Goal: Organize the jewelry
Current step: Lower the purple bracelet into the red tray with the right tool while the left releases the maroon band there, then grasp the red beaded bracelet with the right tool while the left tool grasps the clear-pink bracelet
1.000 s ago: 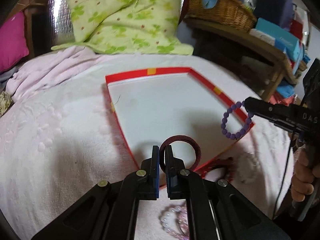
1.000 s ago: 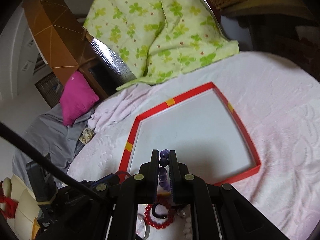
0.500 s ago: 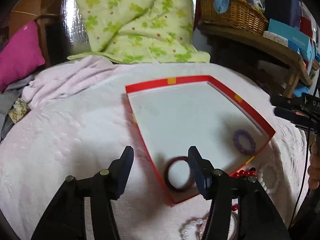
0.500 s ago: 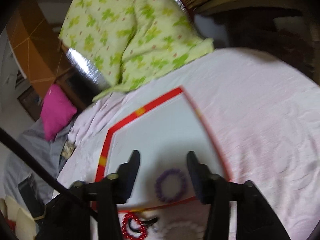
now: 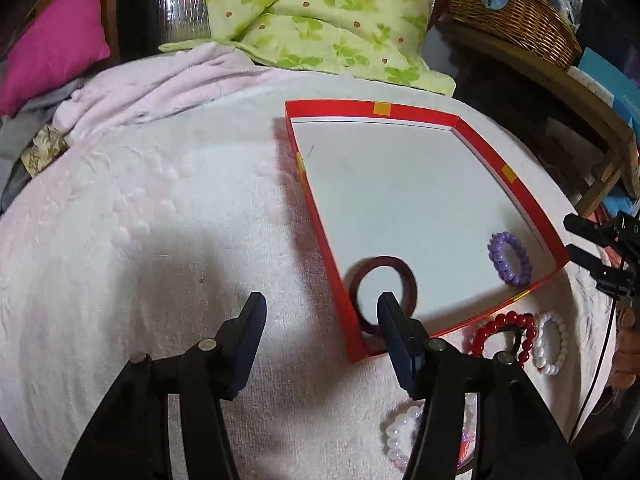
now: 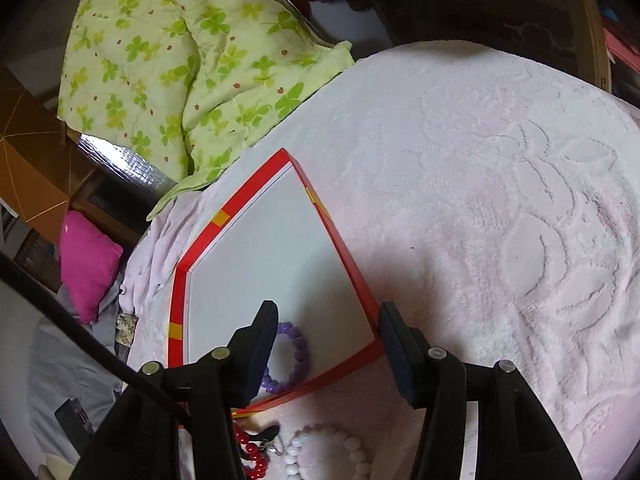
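The left gripper (image 5: pixel 320 316) and right gripper (image 6: pixel 328 326) both stand about half open with nothing between the pads; the right's jaws have just been opening.

Nearest, on the blanket (image 5: pixel 140 240) just short of the tray (image 5: pixel 540 220), lie the pieces not yet sorted: a red bracelet (image 5: pixel 505 334), a white bracelet (image 5: pixel 554 344) touching it, and a pale pink one (image 5: pixel 404 436) beside the left gripper's finger. These look light, and the strung beads should flex and roll, so I would pinch across one side of the loop.

Inside the tray, the maroon bangle (image 5: pixel 383 294) lies at the near corner; it looks rigid and smooth, likely slippery. The purple bracelet (image 5: pixel 510 258) lies near the right wall.

The blanket is plush and embossed, so pieces may sink in a little. Beyond are a green quilt (image 5: pixel 320 20), pink cushion (image 5: pixel 52 40) and wicker basket (image 5: pixel 516 12).
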`<state>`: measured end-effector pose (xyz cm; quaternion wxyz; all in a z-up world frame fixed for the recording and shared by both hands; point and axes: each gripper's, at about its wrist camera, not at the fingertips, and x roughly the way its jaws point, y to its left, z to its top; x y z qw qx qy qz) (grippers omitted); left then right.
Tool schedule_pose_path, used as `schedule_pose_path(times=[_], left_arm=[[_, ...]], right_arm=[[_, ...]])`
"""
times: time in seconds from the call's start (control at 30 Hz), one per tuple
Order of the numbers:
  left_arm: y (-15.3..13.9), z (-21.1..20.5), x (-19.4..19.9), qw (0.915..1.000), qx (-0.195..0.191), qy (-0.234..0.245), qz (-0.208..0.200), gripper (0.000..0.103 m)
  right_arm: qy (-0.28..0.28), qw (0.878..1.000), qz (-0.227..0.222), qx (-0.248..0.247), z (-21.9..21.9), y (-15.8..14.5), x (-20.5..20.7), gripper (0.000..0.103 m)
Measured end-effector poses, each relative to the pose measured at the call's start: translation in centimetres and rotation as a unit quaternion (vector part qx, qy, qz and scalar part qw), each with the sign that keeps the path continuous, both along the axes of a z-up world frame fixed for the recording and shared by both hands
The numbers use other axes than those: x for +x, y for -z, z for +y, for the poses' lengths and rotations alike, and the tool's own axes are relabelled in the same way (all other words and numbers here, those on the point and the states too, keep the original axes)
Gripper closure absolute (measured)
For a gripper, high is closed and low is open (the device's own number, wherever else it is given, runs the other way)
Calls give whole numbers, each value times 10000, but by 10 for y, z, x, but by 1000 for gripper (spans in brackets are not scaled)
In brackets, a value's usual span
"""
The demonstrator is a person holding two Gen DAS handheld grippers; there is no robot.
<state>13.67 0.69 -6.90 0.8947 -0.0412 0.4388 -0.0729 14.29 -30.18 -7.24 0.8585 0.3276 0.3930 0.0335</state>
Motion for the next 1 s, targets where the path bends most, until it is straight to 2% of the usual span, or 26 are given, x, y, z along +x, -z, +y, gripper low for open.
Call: schedule_pose_path(times=[0.13,0.33,0.4,0.53,0.6,0.67,0.73,0.83,0.93,1.0], left_arm=[[1,3,4,9999,-22,-128,-7,44],[-4,5,5,9995,191,-221,-147,44],[-9,10,1,9990,199,-310,-255,44],[-21,20,-17,9978,147,-437,-475,44],[-24,24,-29,9978,81,-423,-507,44],[-26,26,-42,9984,-44,-306,-482,44],[-28,25,-51,9987,-91,-205,-457,44],[-27,24,-65,9991,-28,-124,-416,44],[-21,25,-74,9996,-162,-40,-248,44],[-19,24,-78,9996,-223,39,-183,44]], right_arm=[[-94,9999,-16,-42,11,1,1,47],[-387,9991,-77,-144,21,0,4,47],[-440,9990,-79,-74,18,-2,2,47],[-400,9983,-140,-404,11,-9,-14,47],[-511,9980,-132,-350,8,-11,-25,47],[-760,9967,-143,-232,10,-12,-35,51],[-1159,9928,-233,-218,22,-17,-45,62],[-1611,9856,-406,-330,45,-22,-57,64],[-1897,9803,-366,-405,66,-18,-64,69],[-2000,9779,-327,-508,77,-15,-63,69]])
